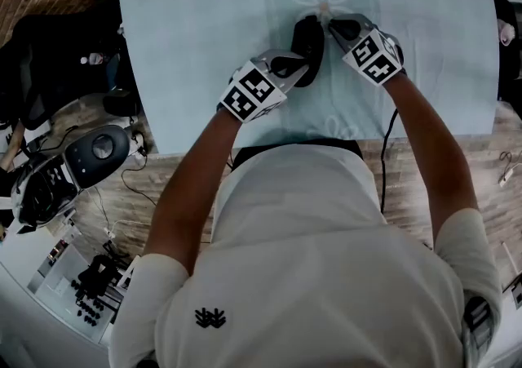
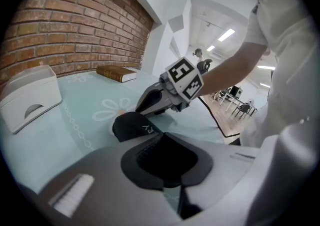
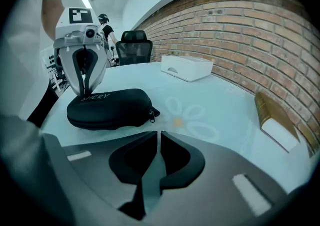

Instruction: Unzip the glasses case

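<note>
Right gripper (image 3: 157,140) jaws clenched empty, pull (image 3: 151,115) just ahead; left gripper (image 2: 165,156) grasps case (image 3: 107,108), zipped throughout.

Soft, even white light fills all three views. The ceiling strip lights (image 2: 226,34) burn out to pure white in the left gripper view. The pale table (image 1: 204,48) is bright without glare, and the glasses case (image 3: 110,107) throws only a faint, soft-edged shadow. Both gripper views are fisheye: the brick wall (image 3: 235,24) bows, the corners go black, and the nearest foreground is dark and out of focus. The head view is sharp in the middle.
</note>
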Demonstrator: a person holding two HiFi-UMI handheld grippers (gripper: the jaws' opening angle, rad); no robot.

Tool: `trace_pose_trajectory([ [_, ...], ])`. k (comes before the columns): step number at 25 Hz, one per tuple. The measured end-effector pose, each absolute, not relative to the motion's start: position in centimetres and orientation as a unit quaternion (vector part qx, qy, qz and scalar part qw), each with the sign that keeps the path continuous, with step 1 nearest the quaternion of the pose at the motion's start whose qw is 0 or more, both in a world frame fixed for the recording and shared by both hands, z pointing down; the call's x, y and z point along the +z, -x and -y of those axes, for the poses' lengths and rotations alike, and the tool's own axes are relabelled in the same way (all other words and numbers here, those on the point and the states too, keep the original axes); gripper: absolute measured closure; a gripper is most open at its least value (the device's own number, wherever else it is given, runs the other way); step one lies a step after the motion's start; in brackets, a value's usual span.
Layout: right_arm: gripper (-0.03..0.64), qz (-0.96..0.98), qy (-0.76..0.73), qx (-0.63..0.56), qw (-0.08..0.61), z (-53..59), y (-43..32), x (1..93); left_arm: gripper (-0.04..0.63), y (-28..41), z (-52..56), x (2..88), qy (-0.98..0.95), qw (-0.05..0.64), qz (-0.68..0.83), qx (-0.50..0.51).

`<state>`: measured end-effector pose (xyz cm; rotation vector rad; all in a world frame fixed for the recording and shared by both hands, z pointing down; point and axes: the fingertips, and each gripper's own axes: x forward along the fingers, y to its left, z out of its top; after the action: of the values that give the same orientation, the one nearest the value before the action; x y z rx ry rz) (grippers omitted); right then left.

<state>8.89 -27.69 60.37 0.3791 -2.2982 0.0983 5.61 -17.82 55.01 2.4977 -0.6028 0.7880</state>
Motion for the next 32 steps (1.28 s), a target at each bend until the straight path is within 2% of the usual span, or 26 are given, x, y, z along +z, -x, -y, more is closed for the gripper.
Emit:
trace_pose_trajectory([
  [11, 0.6, 0.886, -0.24, 0.104, 0.384, 22.2, -12.2, 58.7, 0.538, -4.3, 16.9, 53.5, -0.921, 0.201, 0.209, 0.259],
  [21, 0.604, 0.872, -0.316, 0.141, 0.345, 14.6, -10.8, 54.7, 0.538, -0.7, 13.3, 50.0, -0.935, 0.193, 0.209, 0.213],
  [32, 0.609, 0.86, -0.379, 0.127, 0.316, 7.0, -9.8, 49.7, 0.538, 3.8, 7.3, 44.3, -0.946, 0.186, 0.225, 0.139],
])
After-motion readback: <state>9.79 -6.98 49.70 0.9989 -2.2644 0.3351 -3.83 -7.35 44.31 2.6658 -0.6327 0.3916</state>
